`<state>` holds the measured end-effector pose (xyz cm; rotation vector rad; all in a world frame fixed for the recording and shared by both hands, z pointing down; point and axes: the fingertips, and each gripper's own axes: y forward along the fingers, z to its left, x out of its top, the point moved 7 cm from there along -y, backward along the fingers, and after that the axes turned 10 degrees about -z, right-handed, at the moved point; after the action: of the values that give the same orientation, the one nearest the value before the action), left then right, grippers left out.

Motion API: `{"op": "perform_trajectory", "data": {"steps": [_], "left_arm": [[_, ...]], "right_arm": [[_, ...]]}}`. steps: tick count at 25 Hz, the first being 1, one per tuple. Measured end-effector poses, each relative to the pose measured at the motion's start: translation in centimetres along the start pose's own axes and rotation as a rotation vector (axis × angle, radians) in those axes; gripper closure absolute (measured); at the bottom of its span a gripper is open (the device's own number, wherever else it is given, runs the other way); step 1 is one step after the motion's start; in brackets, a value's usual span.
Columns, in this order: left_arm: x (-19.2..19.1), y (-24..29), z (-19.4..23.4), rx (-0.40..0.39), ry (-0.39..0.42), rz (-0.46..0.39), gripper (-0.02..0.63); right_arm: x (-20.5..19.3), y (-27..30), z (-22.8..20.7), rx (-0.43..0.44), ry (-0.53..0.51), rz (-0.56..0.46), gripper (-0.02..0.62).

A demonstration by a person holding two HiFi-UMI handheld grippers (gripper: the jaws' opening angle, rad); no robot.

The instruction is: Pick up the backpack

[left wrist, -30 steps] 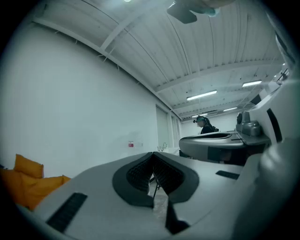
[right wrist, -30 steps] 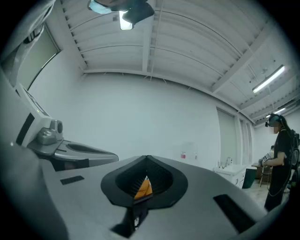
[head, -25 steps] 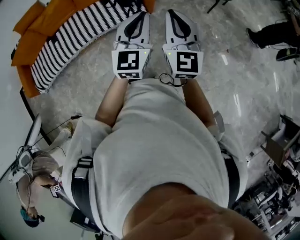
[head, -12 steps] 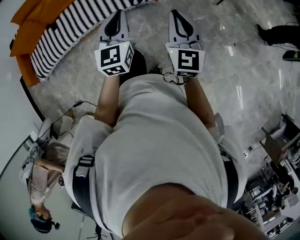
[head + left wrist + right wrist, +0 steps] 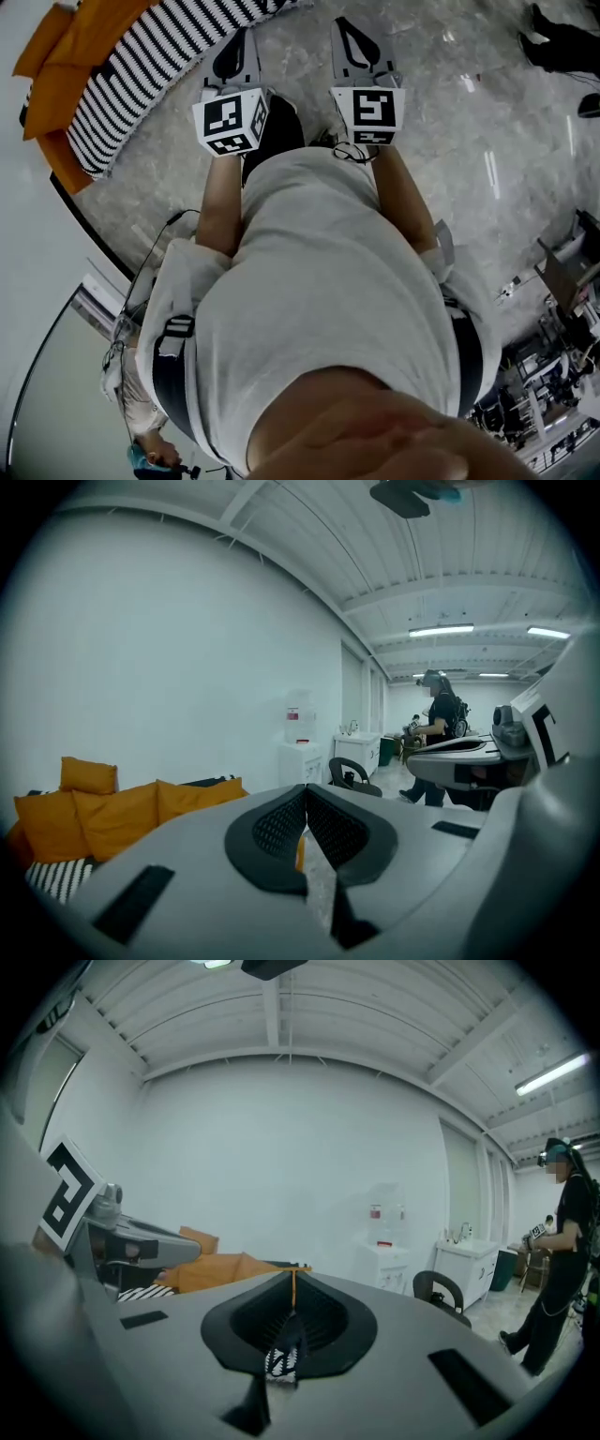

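Well, both tools are closed on nothing. The left gripper [image 5: 306, 791] and right gripper [image 5: 292, 1277] press ribbed black pads together inside smooth grey shells. Far left, a sofa [image 5: 141, 70] with a zebra-striped cover and plump orange cushions [image 5: 56, 66] sits on the glossy marbled floor [image 5: 450, 131]. I can't place the backpack; the dark webbing straps [image 5: 167, 375] at the person's sides may be its.

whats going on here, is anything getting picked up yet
A person stands on a pale stone floor, holding the left gripper and the right gripper out in front. Both have their jaws shut with nothing in them. A sofa with orange cushions and a striped cover lies ahead to the left. No backpack shows in any view, so nothing is picked up yet.
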<state>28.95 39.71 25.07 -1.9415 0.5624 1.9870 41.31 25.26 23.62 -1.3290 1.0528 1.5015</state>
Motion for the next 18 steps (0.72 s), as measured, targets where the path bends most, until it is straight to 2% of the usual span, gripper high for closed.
{"op": "perform_trajectory", "data": {"steps": [6, 10, 14, 18], "left_arm": [[-0.8, 3.7, 3.9, -0.032, -0.005, 0.042, 0.593], [-1.4, 6.1, 6.0, -0.059, -0.028, 0.092, 0.592], [-0.4, 9.1, 8.8, -0.167, 0.019, 0.126, 0.593], [0.4, 11.0, 13.0, -0.26, 0.033, 0.137, 0.592]], "right_arm": [[-0.5, 5.6, 0.8, 0.019, -0.007, 0.019, 0.555], [-0.1, 8.8, 0.0, -0.007, -0.027, 0.04, 0.555], [0.9, 13.4, 0.3, -0.051, -0.034, 0.046, 0.555], [1.0, 18.1, 2.8, -0.042, -0.056, 0.068, 0.555]]}}
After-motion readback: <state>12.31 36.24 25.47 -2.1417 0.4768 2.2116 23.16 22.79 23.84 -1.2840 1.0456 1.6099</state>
